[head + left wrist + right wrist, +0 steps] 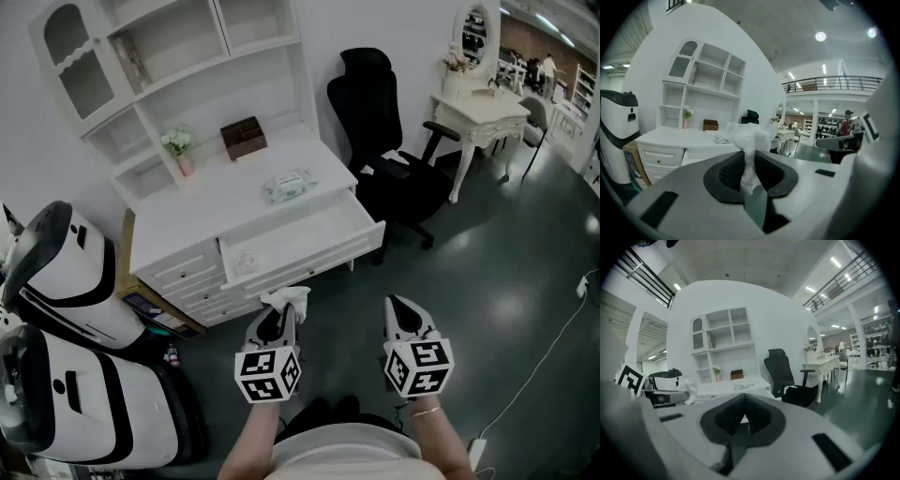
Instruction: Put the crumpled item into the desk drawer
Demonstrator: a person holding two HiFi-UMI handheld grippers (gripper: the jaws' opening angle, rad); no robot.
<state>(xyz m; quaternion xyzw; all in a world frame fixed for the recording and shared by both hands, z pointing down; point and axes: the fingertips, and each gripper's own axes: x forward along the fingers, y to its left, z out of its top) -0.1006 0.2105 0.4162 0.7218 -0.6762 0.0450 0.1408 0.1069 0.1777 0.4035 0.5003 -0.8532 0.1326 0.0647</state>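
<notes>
Left tool (278,317) pinches the crumpled item (289,300), jaws nearly together; right tool (399,306) is closed and empty. Best carried forward past the open drawer (314,269) front edge before releasing.

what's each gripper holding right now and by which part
The left gripper pinches a crumpled white tissue by its lower end, the bulk sticking out past the jaws. The right gripper is shut and empty.
</notes>
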